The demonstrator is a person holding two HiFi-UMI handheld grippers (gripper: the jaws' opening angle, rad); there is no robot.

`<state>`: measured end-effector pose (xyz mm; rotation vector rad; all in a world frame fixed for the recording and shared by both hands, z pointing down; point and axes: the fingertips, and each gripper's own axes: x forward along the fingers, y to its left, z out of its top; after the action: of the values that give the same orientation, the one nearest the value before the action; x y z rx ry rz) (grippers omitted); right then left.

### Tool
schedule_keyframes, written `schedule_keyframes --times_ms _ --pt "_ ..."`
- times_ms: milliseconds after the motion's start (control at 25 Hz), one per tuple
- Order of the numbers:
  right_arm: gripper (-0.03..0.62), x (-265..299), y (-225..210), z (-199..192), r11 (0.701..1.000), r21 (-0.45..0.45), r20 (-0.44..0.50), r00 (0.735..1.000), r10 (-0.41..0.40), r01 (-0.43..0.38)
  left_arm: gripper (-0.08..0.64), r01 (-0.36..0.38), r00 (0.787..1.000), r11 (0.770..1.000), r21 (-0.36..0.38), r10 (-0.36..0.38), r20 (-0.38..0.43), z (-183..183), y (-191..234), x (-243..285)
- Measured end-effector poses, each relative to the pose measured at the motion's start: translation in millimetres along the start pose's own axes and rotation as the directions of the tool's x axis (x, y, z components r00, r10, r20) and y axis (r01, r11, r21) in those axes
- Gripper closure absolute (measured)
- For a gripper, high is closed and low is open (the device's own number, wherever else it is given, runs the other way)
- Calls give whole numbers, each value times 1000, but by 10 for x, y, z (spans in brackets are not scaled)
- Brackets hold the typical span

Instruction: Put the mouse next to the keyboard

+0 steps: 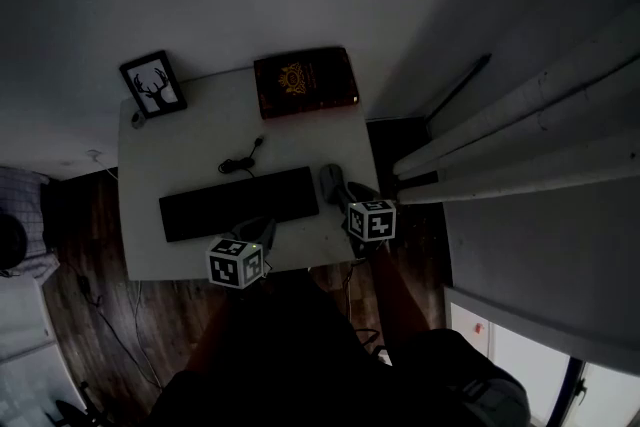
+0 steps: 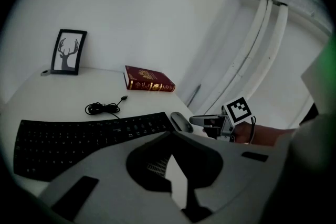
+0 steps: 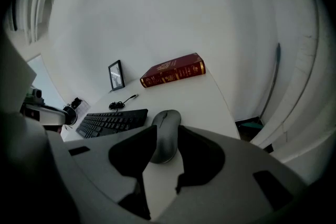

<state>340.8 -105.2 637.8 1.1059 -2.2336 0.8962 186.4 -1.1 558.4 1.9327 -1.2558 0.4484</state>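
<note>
The person's dark clothing (image 1: 300, 355) fills the bottom of the dim head view, where the arms can hardly be made out. Just beyond it the left gripper (image 2: 170, 134) hangs at the near edge of the keyboard (image 2: 79, 139), its claw tips pressed together on nothing. The right gripper (image 3: 167, 128) has its claw closed against both sides of the mouse (image 3: 165, 144), which lies on the table (image 3: 210, 102) just beside the keyboard's right end, half covered by that gripper from above.

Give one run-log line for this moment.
right gripper: shut on mouse | mouse: on table, beside keyboard right end | left gripper: shut, empty
</note>
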Motion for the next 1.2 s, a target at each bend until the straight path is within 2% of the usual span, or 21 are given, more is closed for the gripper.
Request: schedule_keyframes --times_ms 120,200,280,360,440,600,760,920,1040,1160,1200 --pt "456 -168 112 36 996 -79 36 999 -41 44 558 4 1000 1000 9 -4 20 -96 -96 -117" --pt "461 -273 321 33 990 -132 68 997 -33 42 558 2 999 1000 -2 -2 34 -168 -120 -200" --pt "486 -415 570 -22 983 -184 91 996 0 17 558 0 998 1000 -18 1 61 -230 -183 -299" --pt "537 -579 776 -111 971 -237 102 994 37 -12 558 2 994 1000 -20 1 109 -256 -306 -399" --pt "566 -783 988 -208 951 -305 104 991 84 -48 558 6 987 1000 -23 -3 162 -306 -449 -483" --pt "572 -1314 1348 -524 900 -423 105 981 160 -101 558 7 974 1000 -30 0 227 -621 -728 -613" --pt "572 -1797 1328 -1045 872 -481 67 989 133 -85 558 11 965 999 -30 -2 263 -967 -1004 -656" --pt "572 -2252 1091 -1228 834 -549 40 995 88 -52 558 27 928 999 26 -35 371 -963 -1487 -701" --pt "572 -2487 1029 -1114 812 -583 87 992 91 -23 558 17 910 997 80 -49 412 -923 -1760 -765" --pt "572 -2573 1064 -892 809 -588 160 980 119 -2 558 7 910 992 127 -59 410 -881 -1938 -766" --pt "572 -2564 1116 -826 797 -604 174 975 141 -7 558 -3 909 991 135 -53 413 -866 -1968 -756"
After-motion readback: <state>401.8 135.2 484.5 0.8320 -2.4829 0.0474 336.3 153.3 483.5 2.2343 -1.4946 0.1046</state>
